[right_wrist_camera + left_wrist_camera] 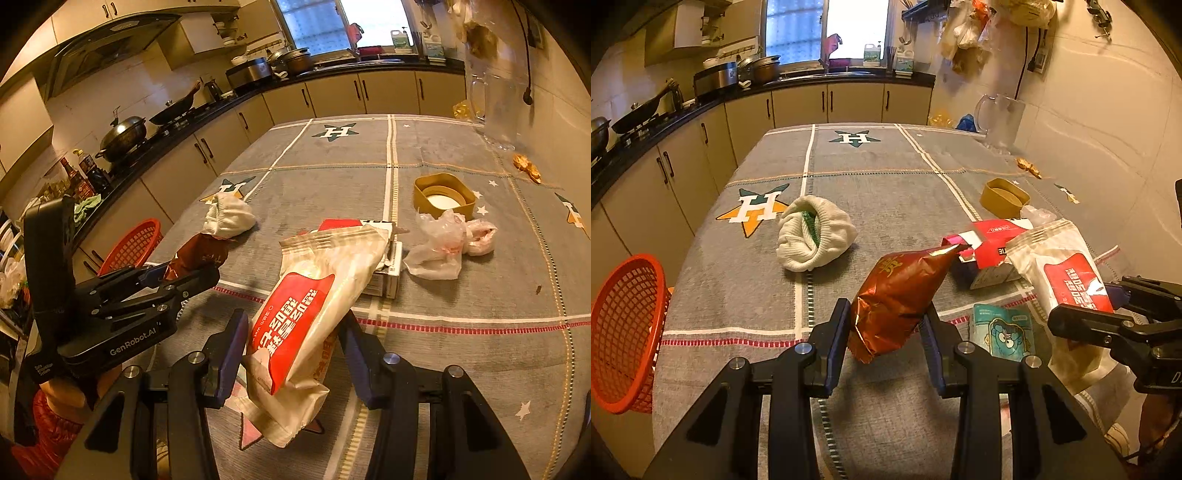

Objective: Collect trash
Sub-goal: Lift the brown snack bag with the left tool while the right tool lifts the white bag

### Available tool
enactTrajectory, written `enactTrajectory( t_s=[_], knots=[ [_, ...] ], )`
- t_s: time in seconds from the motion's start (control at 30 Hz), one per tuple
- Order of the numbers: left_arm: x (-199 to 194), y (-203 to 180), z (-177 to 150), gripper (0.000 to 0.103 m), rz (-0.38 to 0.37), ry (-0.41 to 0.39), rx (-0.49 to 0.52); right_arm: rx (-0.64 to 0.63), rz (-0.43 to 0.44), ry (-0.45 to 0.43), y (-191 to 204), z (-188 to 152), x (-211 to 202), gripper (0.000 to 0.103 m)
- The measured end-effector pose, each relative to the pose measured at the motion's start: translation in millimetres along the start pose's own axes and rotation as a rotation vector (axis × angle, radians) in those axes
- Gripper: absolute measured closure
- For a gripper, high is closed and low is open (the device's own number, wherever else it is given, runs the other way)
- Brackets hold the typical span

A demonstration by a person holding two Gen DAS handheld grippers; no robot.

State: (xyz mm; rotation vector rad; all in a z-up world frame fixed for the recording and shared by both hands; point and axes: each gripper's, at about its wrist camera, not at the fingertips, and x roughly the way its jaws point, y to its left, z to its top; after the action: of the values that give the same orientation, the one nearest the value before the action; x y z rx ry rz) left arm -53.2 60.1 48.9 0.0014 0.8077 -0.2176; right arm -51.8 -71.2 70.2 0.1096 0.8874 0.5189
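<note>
My left gripper [886, 312] is shut on the lower end of a red-brown foil snack bag [901, 288], which hangs just above the grey tablecloth. My right gripper [295, 317] is shut on a white wet-wipe pack with a red label [314, 314], also lifted off the cloth. Each gripper shows in the other's view: the right gripper [1087, 301] with the wipe pack [1067, 273] at the right edge, the left gripper [184, 271] with the foil bag [201, 253] at the left. A red mesh basket [624, 332] sits off the table's left edge.
On the table [886, 177] lie a rolled white cloth [812, 236], a red and white carton [990, 240], a teal packet [1001, 332], a brown round container [443, 195], a crumpled clear plastic bag [439, 243], a gold wrapper [528, 168] and a clear pitcher [498, 99]. Kitchen counters run along the left and back.
</note>
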Motion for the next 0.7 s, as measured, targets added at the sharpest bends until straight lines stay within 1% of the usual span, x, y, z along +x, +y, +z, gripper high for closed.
enactTrajectory(
  t_s=[0.7],
  knots=[
    [-2.5, 4.2, -2.7, 0.067, 0.02, 0.005, -0.006, -0.012, 0.002, -0.009, 4.4, 5.8, 3.6, 0.048]
  ],
)
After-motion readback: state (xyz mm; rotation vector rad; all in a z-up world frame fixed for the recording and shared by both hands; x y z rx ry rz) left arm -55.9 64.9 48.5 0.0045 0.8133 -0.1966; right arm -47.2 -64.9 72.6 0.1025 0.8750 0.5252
